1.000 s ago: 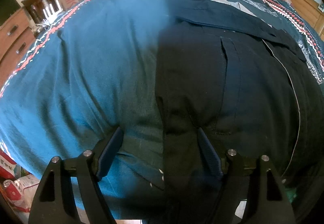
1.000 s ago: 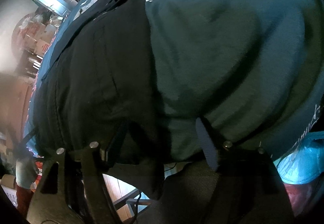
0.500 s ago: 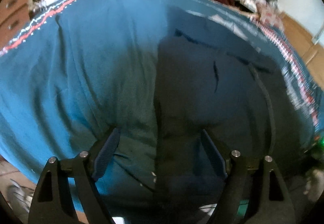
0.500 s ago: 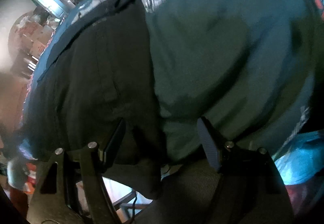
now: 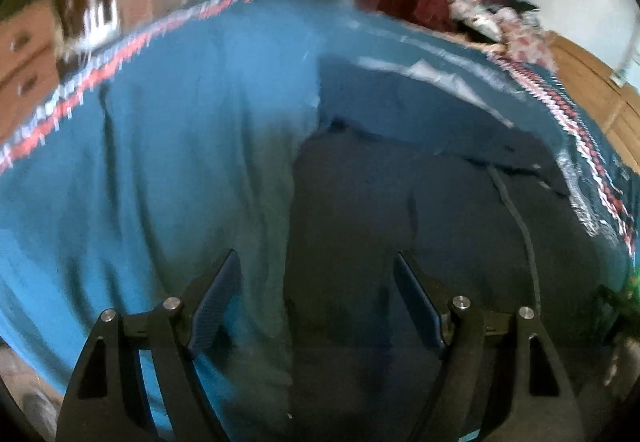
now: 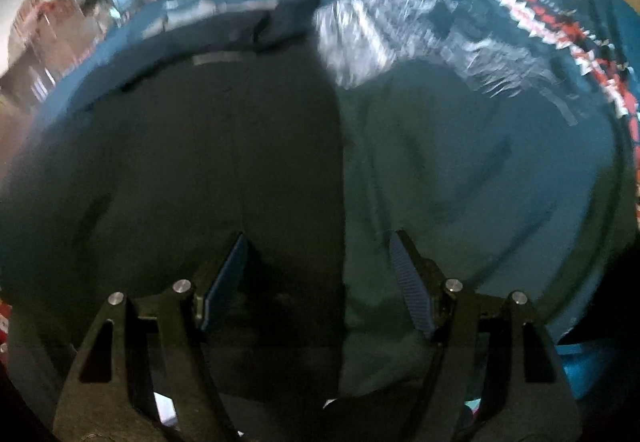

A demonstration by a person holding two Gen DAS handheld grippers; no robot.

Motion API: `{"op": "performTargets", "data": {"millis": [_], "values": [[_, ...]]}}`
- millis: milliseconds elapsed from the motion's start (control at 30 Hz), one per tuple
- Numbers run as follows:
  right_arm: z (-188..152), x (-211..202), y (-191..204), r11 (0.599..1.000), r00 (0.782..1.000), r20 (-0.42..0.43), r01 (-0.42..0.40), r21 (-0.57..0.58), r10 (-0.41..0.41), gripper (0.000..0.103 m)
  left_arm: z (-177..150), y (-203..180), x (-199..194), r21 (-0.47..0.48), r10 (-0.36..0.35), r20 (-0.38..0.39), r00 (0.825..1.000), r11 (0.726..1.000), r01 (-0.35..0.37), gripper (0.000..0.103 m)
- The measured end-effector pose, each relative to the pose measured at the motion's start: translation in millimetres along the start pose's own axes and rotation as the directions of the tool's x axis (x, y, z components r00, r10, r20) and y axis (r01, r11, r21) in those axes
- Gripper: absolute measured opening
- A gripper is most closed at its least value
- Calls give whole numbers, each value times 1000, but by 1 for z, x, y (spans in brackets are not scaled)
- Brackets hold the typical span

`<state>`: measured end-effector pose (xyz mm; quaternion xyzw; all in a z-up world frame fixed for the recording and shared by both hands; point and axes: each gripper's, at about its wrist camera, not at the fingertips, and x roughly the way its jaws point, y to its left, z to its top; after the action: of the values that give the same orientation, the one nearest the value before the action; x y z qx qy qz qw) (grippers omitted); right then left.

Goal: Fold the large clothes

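The left tongs (image 5: pixel 316 274) stand spread wide, grasping nothing, above the near edge of the dark garment (image 5: pixel 400 222); the right tongs (image 6: pixel 318 254) are likewise spread and empty over the same garment (image 6: pixel 200 162); it lies flat, apparently trousers though blur hides detail, on a teal bedspread (image 5: pixel 160 162) with a red-and-white border (image 6: pixel 560 30); clothes (image 5: pixel 460 2) are heaped beyond.
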<state>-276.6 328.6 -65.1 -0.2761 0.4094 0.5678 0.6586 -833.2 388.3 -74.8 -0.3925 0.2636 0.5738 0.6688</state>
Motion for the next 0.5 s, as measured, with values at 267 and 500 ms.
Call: {"op": "performTargets", "data": {"millis": [267,500], "values": [[5,19,-2,999,994,-94,-51,14,52,97,-9,-14,17,68,-12,-53,999,998,15,103],[10,27,-6,996,987,-135,-86,18,88,103,-8,-13,25,18,11,-63,998,1000,-10,103]]}}
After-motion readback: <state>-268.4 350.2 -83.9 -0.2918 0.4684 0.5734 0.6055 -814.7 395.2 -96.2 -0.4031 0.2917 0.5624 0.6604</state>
